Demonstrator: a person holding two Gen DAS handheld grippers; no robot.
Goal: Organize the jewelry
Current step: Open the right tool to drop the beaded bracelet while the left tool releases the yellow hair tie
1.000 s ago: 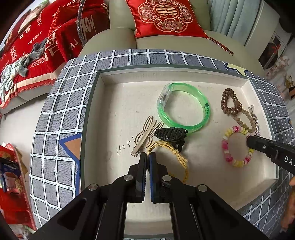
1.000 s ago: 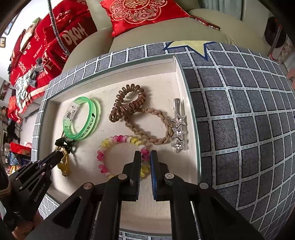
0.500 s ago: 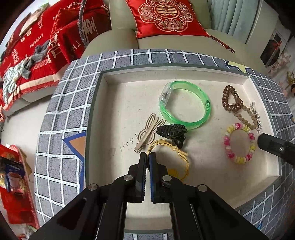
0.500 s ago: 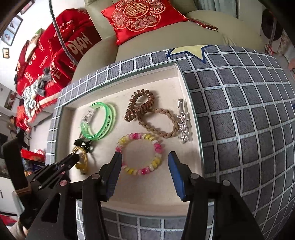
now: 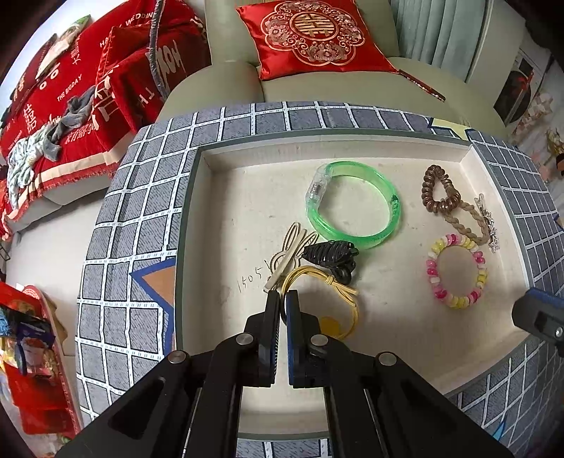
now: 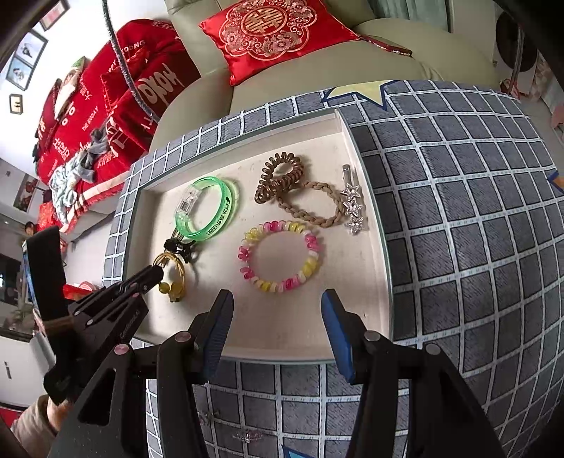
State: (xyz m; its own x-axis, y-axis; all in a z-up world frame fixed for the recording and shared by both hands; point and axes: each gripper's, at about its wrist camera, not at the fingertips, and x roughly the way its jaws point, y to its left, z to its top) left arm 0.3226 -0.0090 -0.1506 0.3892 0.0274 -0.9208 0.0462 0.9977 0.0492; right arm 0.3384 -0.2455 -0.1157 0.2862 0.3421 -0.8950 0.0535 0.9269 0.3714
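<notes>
A shallow cream tray (image 5: 229,211) holds the jewelry. My left gripper (image 5: 282,296) is shut low at the near-left edge of a yellow cord hair tie (image 5: 347,290), and the cord runs in between its tips. A black claw clip (image 5: 329,252) and a beige clip (image 5: 292,250) lie just beyond it. My right gripper (image 6: 276,296) stands open above the tray's near edge, just short of the pink-and-yellow bead bracelet (image 6: 271,286), which lies flat and free. In the left wrist view one of its fingers (image 5: 535,315) shows at the right edge.
Further back in the tray lie a green bangle (image 6: 225,208), a brown spiral tie (image 6: 282,160), a braided tie (image 6: 317,220) and a star clip (image 6: 352,208). Grey checked cloth (image 6: 458,211) surrounds the tray. A sofa with a red cushion (image 5: 313,31) stands behind.
My right gripper opened, let go of the bead bracelet and drew back and up from it. The left gripper stayed shut in the same place.
</notes>
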